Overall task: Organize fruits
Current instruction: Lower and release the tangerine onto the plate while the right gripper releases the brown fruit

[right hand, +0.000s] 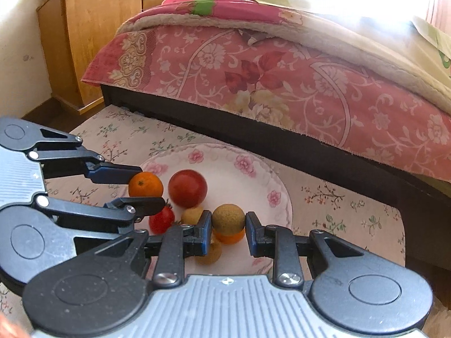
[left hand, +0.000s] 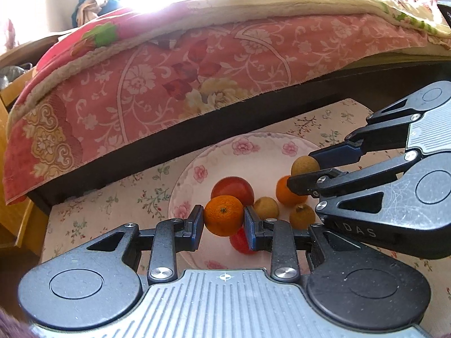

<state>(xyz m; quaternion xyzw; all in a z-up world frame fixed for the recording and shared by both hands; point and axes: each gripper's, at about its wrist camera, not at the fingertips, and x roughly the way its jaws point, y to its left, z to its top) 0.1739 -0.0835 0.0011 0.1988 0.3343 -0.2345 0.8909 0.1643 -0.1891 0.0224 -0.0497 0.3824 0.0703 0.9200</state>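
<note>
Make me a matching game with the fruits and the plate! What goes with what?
Things:
1. orange
2. brown fruit
3. big red tomato
4. plate

Clues:
A. lies loose on the plate, not gripped
B. has pink flowers round its rim
C. sits between the fingers of the left gripper
D. sits between the fingers of the right gripper

Pairs: 1-C, 2-D, 3-A, 4-B

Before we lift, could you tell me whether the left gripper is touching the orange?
Touching: in the left wrist view, both left gripper pads press the orange.
</note>
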